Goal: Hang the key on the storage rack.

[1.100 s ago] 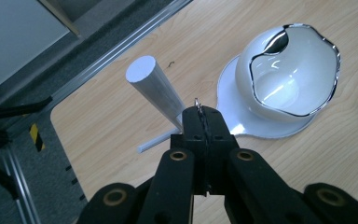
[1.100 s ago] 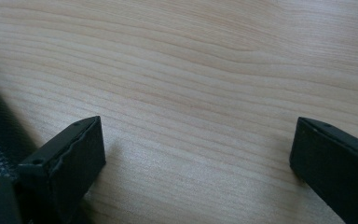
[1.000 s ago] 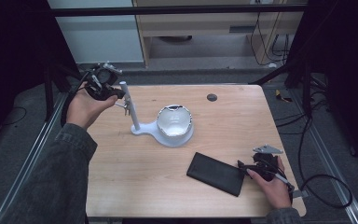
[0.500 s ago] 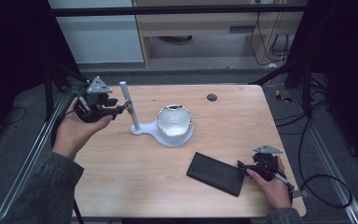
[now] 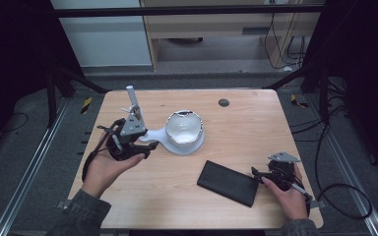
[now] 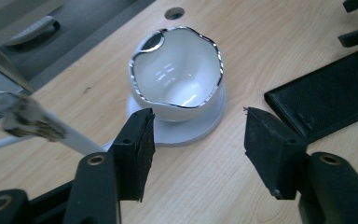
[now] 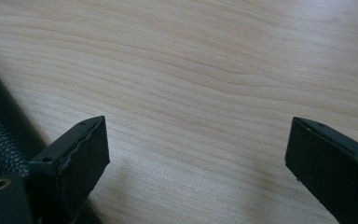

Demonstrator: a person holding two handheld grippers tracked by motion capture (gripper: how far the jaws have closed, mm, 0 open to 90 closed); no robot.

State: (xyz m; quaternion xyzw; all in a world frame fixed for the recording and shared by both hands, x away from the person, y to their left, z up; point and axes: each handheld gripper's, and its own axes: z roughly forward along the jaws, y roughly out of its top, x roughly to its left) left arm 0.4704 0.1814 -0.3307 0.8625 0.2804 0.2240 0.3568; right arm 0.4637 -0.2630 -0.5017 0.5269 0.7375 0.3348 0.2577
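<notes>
Left claw (image 5: 145,149) moved nearer bowl (image 5: 184,128), black case (image 5: 228,183) lying diagonal

L tool (image 5: 145,147) moved down, now beside bowl (image 5: 184,128), jaws open.

**Room around the table**

Light wood table (image 5: 256,123) is sitting on a dark grey floor (image 5: 334,123), with a round dark grommet (image 5: 223,103) showing near its far edge. Metal rails (image 5: 34,162) are running along both sides. Black frame bars (image 5: 187,10) are crossing overhead. A wooden cabinet (image 5: 211,24) and a pale panel (image 5: 108,39) are standing behind. Cables (image 5: 334,162) are trailing across the floor at right. The surroundings are lying in shadow.
</notes>
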